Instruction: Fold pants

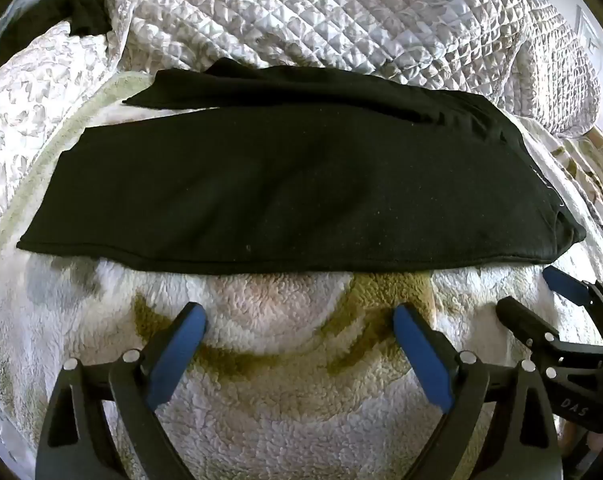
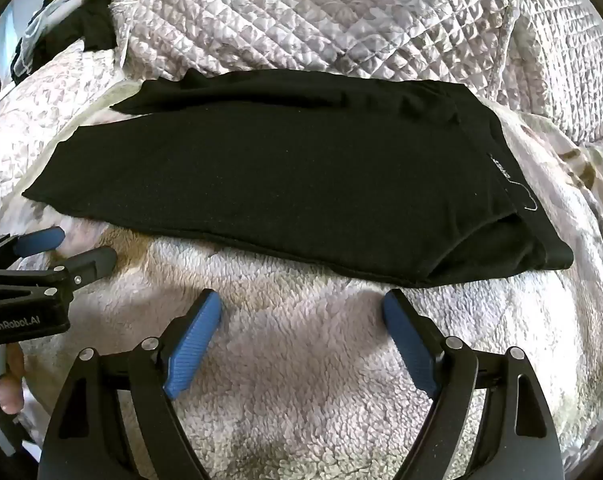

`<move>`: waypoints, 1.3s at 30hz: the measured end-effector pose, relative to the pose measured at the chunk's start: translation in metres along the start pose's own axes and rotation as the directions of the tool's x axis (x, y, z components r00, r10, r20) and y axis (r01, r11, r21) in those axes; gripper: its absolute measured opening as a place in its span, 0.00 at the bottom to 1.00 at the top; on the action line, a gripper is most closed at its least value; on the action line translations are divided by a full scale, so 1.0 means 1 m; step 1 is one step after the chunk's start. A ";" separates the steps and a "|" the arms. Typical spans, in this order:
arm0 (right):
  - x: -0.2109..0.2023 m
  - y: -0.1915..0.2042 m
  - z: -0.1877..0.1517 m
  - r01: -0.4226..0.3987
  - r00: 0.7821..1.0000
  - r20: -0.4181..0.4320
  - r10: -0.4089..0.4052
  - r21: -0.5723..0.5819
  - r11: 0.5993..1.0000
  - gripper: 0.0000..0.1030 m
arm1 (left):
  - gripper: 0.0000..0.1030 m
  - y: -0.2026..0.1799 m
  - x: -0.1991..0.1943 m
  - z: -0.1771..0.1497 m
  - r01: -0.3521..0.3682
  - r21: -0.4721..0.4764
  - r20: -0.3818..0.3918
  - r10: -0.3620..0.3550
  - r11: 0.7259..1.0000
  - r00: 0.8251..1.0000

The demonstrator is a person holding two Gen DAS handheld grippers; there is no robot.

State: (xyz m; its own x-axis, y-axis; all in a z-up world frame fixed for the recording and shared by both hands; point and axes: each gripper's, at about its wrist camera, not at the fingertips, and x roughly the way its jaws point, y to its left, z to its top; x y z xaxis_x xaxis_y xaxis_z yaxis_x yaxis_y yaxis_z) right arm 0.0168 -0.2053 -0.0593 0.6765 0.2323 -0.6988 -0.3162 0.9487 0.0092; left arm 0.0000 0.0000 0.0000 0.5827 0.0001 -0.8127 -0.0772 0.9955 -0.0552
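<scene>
Both jaws spread wide and holding nothing: left gripper (image 1: 299, 316) and right gripper (image 2: 301, 304) hover side by side over the near edge of the fleece blanket (image 2: 301, 380), pads clear of the fabric. Black pants (image 1: 285, 192) lie flat across the blanket's middle, legs stacked one on the other, waistband at the right end, quilt (image 1: 321, 20) bunched behind
</scene>
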 end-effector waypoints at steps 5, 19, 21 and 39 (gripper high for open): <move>0.000 -0.001 0.000 -0.003 1.000 -0.002 0.003 0.004 1.000 0.81 | 0.94 0.001 0.000 0.000 0.007 -0.001 -0.001 -0.007 1.000 1.000; 0.000 -0.002 0.000 0.005 1.000 0.001 -0.005 -0.004 1.000 0.81 | 0.95 -0.001 -0.001 -0.002 0.005 0.012 0.005 -0.005 1.000 1.000; 0.000 -0.003 0.000 0.005 1.000 0.000 -0.005 -0.003 1.000 0.81 | 0.95 -0.001 -0.001 -0.002 0.006 0.010 0.004 -0.006 1.000 1.000; 0.000 -0.001 0.000 0.008 1.000 0.003 -0.008 -0.008 1.000 0.81 | 0.96 -0.001 -0.002 -0.002 0.006 0.012 0.007 -0.006 1.000 1.000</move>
State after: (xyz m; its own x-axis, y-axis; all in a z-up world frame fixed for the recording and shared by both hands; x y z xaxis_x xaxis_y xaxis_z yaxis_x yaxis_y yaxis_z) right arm 0.0169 -0.2062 -0.0593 0.6809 0.2256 -0.6968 -0.3161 0.9487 -0.0018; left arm -0.0027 -0.0012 -0.0001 0.5885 -0.0048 -0.8085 -0.0640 0.9966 -0.0525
